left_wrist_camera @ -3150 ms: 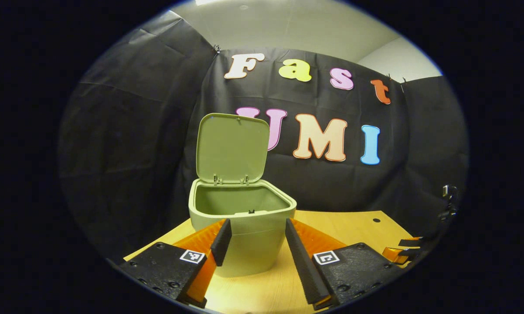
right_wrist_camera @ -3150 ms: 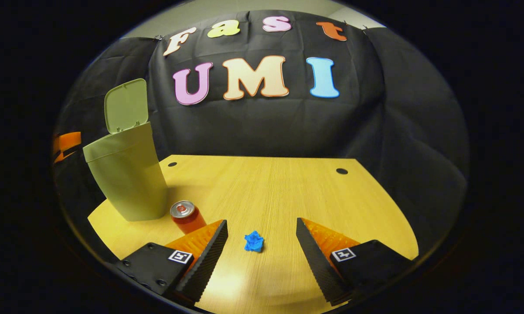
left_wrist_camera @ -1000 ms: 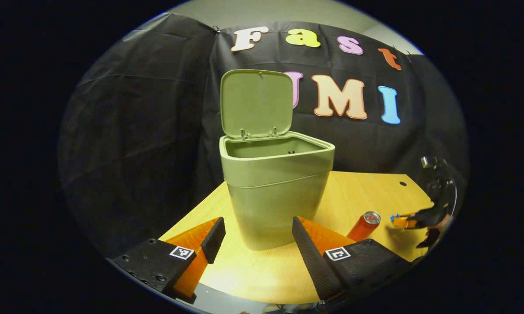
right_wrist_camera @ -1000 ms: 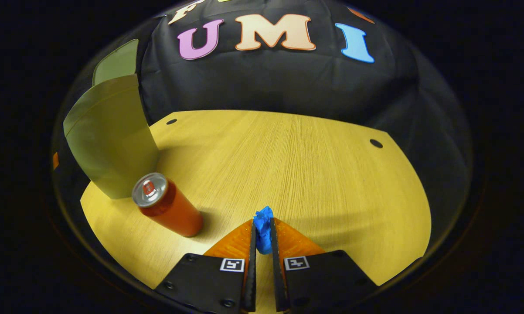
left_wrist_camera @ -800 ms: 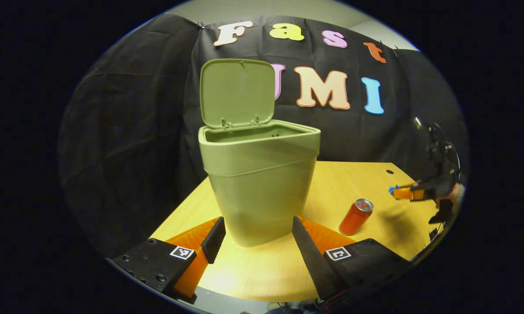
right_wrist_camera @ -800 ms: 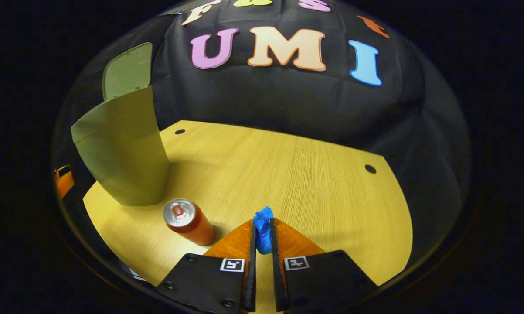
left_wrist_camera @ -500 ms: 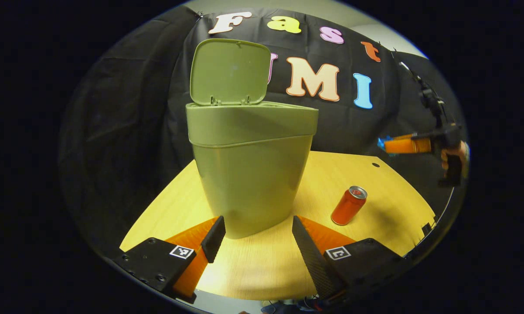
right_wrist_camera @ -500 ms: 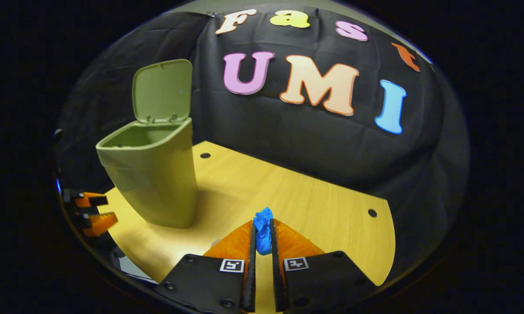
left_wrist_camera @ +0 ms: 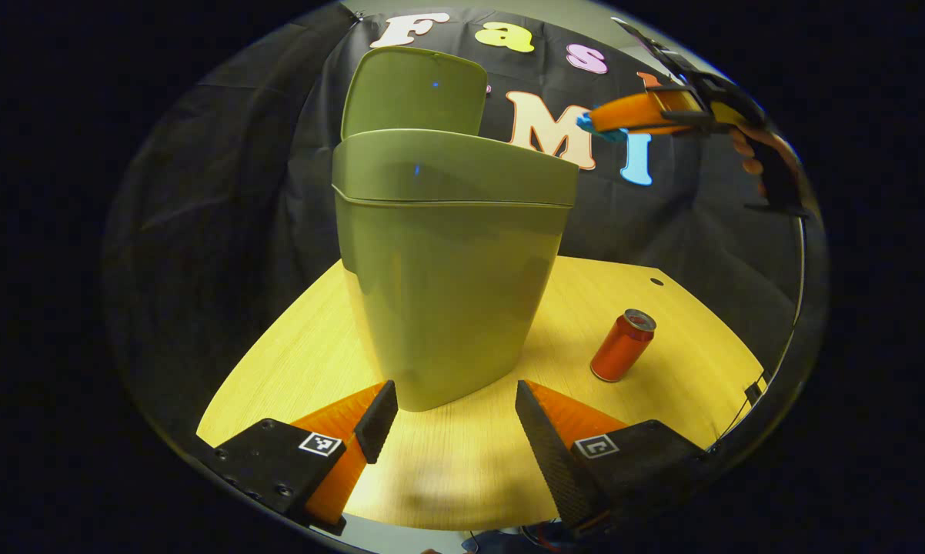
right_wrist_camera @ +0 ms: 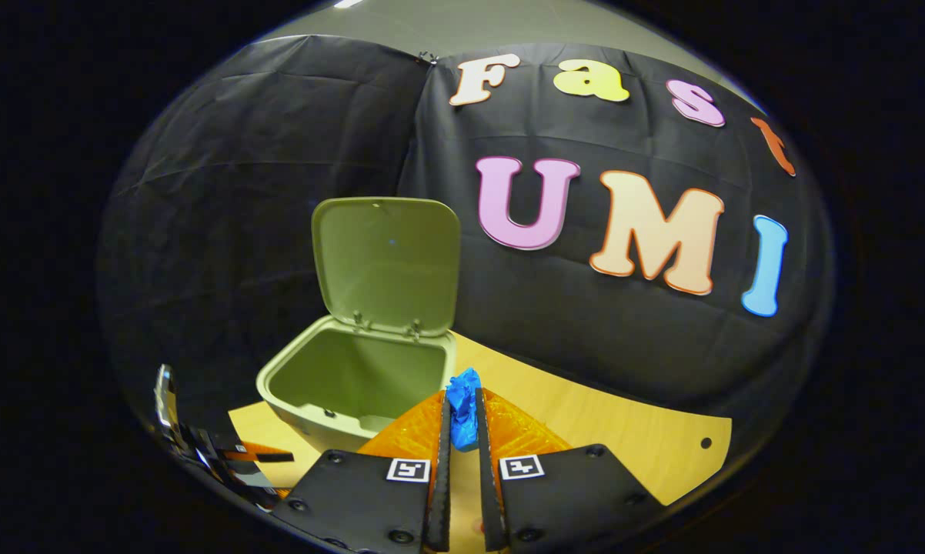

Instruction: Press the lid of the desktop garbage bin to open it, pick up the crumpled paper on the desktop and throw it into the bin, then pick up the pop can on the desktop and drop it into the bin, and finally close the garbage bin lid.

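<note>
Right gripper view: the right gripper [right_wrist_camera: 462,419] is clamped on the blue paper [right_wrist_camera: 462,406], raised beside the rim of the open green bin [right_wrist_camera: 355,385], whose lid [right_wrist_camera: 385,261] stands upright. Left gripper view: the left gripper [left_wrist_camera: 451,412] sits low on the table [left_wrist_camera: 462,469], its fingers spread wide and empty before the bin's base. The red can [left_wrist_camera: 622,346] stands on the table to the bin's right.

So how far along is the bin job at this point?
Done: the bin stands with its lid up. In hand: the right gripper is shut on the crumpled paper, raised near the bin's rim. Left: releasing it, binning the pop can upright on the table, and closing the lid.
</note>
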The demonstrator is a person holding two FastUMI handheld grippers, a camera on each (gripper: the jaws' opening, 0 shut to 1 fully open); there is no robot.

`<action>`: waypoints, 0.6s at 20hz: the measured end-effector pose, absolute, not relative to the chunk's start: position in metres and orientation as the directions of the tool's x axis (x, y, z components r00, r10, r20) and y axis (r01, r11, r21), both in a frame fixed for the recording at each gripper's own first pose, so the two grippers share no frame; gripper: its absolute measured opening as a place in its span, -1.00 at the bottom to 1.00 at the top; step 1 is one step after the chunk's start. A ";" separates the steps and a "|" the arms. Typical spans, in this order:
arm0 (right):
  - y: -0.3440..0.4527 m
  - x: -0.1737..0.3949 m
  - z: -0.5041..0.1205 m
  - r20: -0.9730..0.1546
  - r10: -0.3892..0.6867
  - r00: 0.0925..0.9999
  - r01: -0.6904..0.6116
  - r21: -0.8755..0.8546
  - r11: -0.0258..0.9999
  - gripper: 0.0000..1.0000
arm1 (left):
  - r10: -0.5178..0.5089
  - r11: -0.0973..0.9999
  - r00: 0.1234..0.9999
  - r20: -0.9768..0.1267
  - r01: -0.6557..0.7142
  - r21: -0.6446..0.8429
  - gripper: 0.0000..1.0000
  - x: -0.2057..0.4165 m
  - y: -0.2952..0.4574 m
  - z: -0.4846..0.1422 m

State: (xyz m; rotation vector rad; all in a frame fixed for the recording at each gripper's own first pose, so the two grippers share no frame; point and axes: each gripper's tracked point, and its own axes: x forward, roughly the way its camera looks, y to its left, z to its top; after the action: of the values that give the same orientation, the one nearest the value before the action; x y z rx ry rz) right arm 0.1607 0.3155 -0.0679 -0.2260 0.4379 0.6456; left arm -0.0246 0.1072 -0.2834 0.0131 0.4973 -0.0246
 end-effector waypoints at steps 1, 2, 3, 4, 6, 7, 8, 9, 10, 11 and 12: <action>0.335 0.160 -0.067 -0.448 0.559 0.698 -0.641 -0.042 0.766 -0.63 | -0.014 1.000 0.877 -0.479 0.021 0.010 0.88 -0.027 0.108 -0.287; 0.345 0.161 -0.069 -0.448 0.571 0.688 -0.649 -0.029 0.760 -0.68 | -0.008 1.000 0.875 -0.485 0.015 0.012 0.88 -0.029 0.109 -0.289; 0.355 0.163 -0.072 -0.452 0.579 0.679 -0.657 -0.022 0.753 -0.63 | -0.003 1.000 0.872 -0.489 0.010 0.011 0.88 -0.032 0.109 -0.292; 0.364 0.162 -0.073 -0.454 0.586 0.671 -0.666 -0.022 0.746 -0.63 | 0.000 1.000 0.872 -0.489 0.004 0.008 0.88 -0.035 0.110 -0.292; 0.375 0.165 -0.078 -0.457 0.595 0.661 -0.679 -0.027 0.734 -0.62 | 0.006 1.000 0.872 -0.489 -0.008 -0.002 0.88 -0.039 0.110 -0.292; 0.379 0.166 -0.082 -0.461 0.597 0.657 -0.681 -0.022 0.732 -0.62 | 0.009 1.000 0.869 -0.494 -0.013 -0.005 0.88 -0.041 0.109 -0.292; 0.384 0.168 -0.088 -0.466 0.603 0.647 -0.685 -0.007 0.729 -0.62 | 0.012 1.000 0.870 -0.494 -0.018 -0.006 0.88 -0.042 0.110 -0.291; 0.388 0.166 -0.094 -0.477 0.611 0.632 -0.688 0.018 0.726 -0.53 | 0.014 1.000 0.870 -0.493 -0.020 -0.006 0.88 -0.043 0.111 -0.292; 0.393 0.162 -0.099 -0.494 0.620 0.610 -0.692 0.049 0.721 -0.53 | 0.021 1.000 0.869 -0.495 -0.025 -0.001 0.88 -0.044 0.113 -0.292; 0.395 0.157 -0.103 -0.505 0.626 0.594 -0.692 0.075 0.718 -0.40 | 0.030 0.999 0.867 -0.498 -0.032 0.004 0.88 -0.046 0.115 -0.294; 0.398 0.158 -0.105 -0.504 0.630 0.590 -0.691 0.088 0.717 -0.36 | 0.034 0.999 0.863 -0.503 -0.036 0.004 0.88 -0.047 0.116 -0.295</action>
State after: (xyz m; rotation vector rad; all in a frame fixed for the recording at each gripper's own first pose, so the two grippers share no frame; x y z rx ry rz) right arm 0.1584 0.3984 -0.1047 -0.1222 0.5378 0.7714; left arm -0.0473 0.1162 -0.2954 -0.0053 0.5275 0.0368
